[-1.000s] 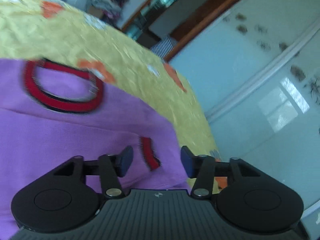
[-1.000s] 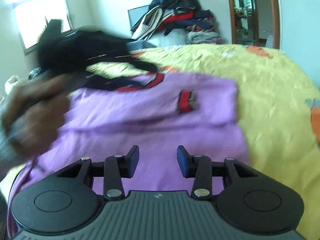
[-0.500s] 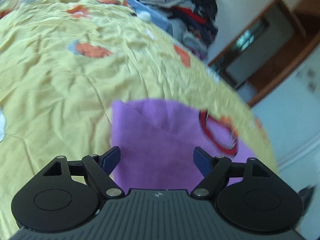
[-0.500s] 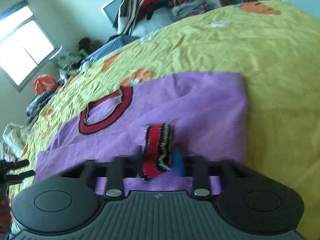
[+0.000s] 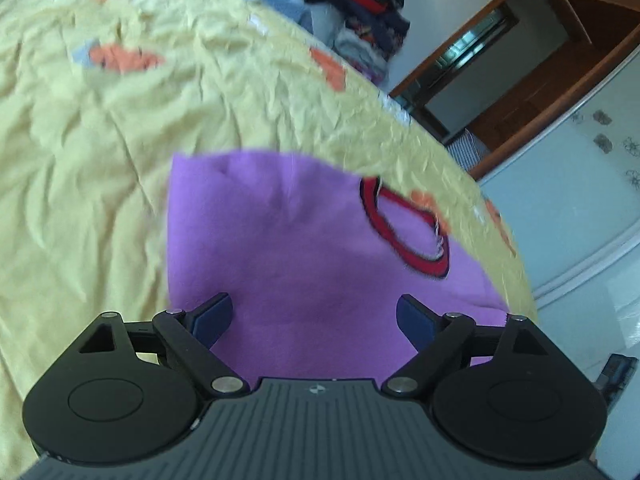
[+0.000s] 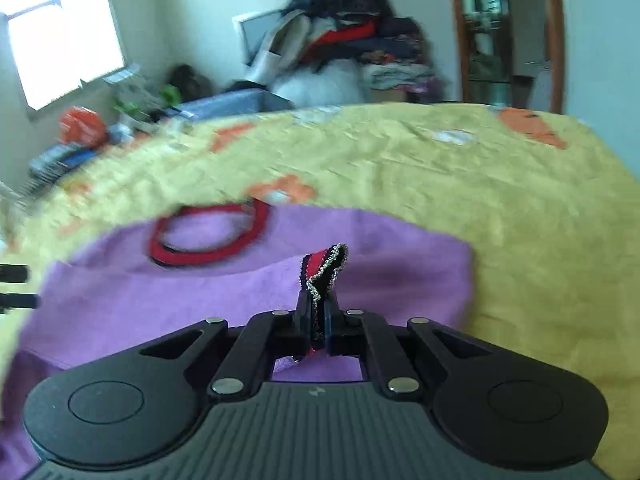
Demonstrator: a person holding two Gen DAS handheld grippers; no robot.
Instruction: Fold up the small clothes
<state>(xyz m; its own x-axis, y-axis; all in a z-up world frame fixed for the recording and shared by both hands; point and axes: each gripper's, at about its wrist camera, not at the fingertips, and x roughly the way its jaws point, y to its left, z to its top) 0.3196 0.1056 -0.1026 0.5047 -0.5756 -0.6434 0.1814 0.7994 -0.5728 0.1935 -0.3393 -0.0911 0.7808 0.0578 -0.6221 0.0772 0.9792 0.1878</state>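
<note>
Small purple knit garment point(image 5: 320, 280) with a red-and-black ribbed neckline point(image 5: 404, 232), spread flat on a bed under a crumpled yellow bedspread with orange patches point(image 5: 120, 140), near the bed's edge toward the pale glass-fronted wardrobe point(image 5: 580, 200). Left gripper point(image 5: 314, 318) released, jaws wide apart and just having opened further, nothing between the blue pads point(image 5: 212, 316), poised over the plain purple cloth beside the garment's straight side edge. Right gripper point(image 6: 316, 328) clenched on the red-and-black sleeve cuff with glittery trim point(image 6: 324, 268), cuff standing up out of the closed jaws above the purple cloth; folded-over sleeve layer visible as a crease across the garment in the right wrist view. Neckline lying flat on the far side of the garment, close to an orange patch of the bedspread. Heap of mixed dark and red clothes point(image 6: 352, 40) piled beyond the far edge of the bed, bright window point(image 6: 64, 44) to its left, brown wooden door frame point(image 6: 556, 32) to its right.
</note>
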